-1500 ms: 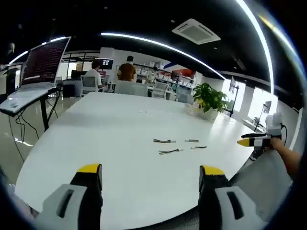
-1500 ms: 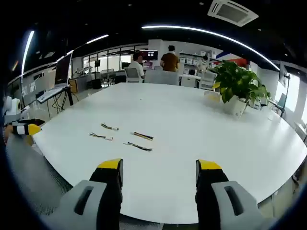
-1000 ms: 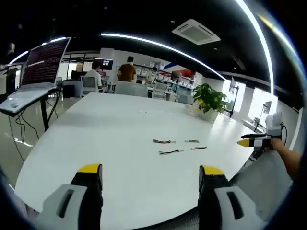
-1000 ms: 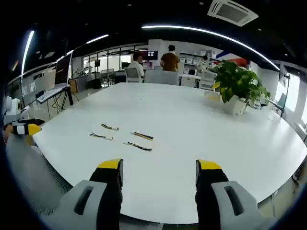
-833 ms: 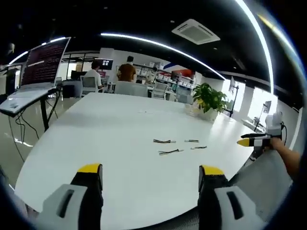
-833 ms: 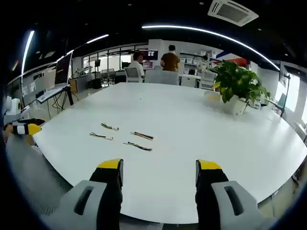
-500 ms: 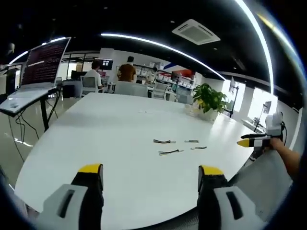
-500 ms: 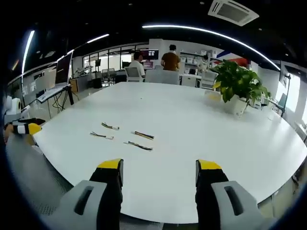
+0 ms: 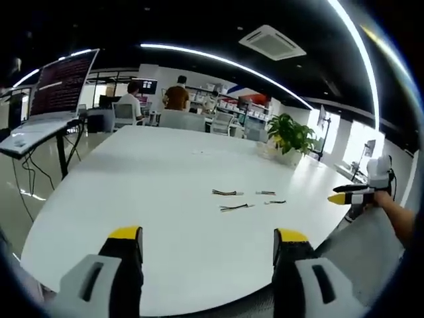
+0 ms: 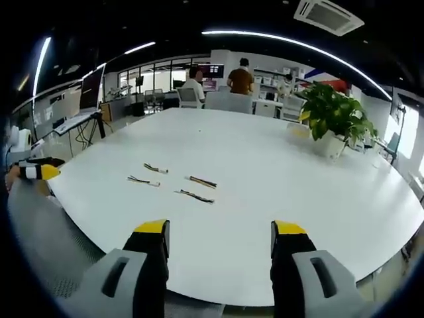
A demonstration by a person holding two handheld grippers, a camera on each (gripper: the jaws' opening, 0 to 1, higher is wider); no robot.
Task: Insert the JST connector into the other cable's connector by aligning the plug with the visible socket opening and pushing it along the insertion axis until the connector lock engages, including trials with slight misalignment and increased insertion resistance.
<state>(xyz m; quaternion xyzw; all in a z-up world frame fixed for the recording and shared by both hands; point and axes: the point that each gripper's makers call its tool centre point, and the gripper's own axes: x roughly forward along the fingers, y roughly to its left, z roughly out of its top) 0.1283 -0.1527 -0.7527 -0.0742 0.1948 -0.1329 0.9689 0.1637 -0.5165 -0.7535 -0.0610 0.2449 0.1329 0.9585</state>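
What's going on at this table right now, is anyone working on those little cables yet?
Not yet. A person holds the left gripper and the right gripper, both open and empty, back at the near edge of the white table. Four short cables lie loose on the tabletop ahead, untouched and not joined. A potted plant stands farther back, and other people are in the office behind.

Four short wired connector cables [image 10: 195, 195] lie loosely scattered on the white table [image 10: 278, 179].
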